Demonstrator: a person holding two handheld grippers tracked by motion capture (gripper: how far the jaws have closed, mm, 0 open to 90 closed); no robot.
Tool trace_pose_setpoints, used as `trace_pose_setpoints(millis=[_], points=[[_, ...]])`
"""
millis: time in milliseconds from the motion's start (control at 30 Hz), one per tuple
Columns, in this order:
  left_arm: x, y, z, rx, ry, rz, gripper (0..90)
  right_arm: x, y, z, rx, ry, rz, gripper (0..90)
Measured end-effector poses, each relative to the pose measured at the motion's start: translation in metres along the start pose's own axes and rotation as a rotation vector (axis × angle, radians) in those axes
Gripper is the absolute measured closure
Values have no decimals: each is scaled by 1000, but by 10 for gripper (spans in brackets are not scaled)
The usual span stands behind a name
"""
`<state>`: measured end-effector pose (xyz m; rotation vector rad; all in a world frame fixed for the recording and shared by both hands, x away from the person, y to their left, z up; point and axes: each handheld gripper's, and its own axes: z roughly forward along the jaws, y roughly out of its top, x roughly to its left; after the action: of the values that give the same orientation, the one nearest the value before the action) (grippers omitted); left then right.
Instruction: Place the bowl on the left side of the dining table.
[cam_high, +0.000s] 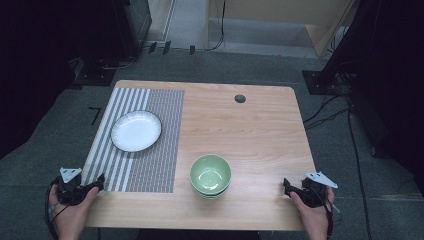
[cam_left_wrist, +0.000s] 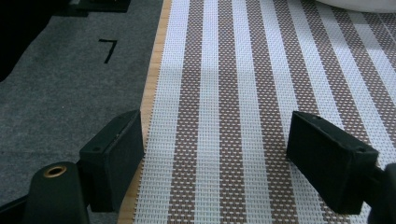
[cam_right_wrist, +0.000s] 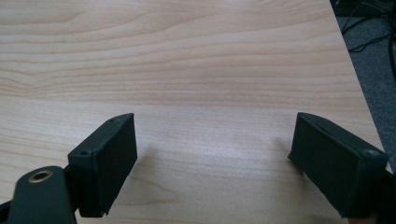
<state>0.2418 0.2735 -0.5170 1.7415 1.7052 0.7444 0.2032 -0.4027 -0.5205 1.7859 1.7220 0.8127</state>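
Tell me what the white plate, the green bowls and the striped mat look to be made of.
White plate: likely glazed ceramic; smooth, glossy, with a fluted rim.
Green bowls: apparently glazed ceramic too, a stack with a shiny pale-green inside; plastic can't be ruled out.
Striped mat: woven synthetic or vinyl mesh, by its open grid weave in brown and white bands.

white plate (cam_left_wrist: 359, 3) cut off by top edge, forearms cropped below

We see a light wooden table (cam_high: 250, 125) carrying a striped placemat (cam_high: 150, 150) just ahead of our left gripper (cam_high: 97, 182), and a stack of green bowls (cam_high: 210, 175) between our two grippers, nearer the right gripper (cam_high: 287, 186).
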Motion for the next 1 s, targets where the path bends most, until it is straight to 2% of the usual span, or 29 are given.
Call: trace_pose_setpoints(millis=[100,267,667,833,1000], points=[[0,0,0,0,0,0,182,2,2,-1,-9,-4,-2,144],[0,0,0,-1,1,0,181,6,6,-8,-42,21,13,148],[0,0,0,-1,1,-2,180,24,19,-25,-106,45,14,164],[-2,0,1,-6,9,-14,171,32,26,-32,-150,50,1,166],[-2,0,1,-5,10,-14,171,37,36,-37,-161,54,-4,158]])
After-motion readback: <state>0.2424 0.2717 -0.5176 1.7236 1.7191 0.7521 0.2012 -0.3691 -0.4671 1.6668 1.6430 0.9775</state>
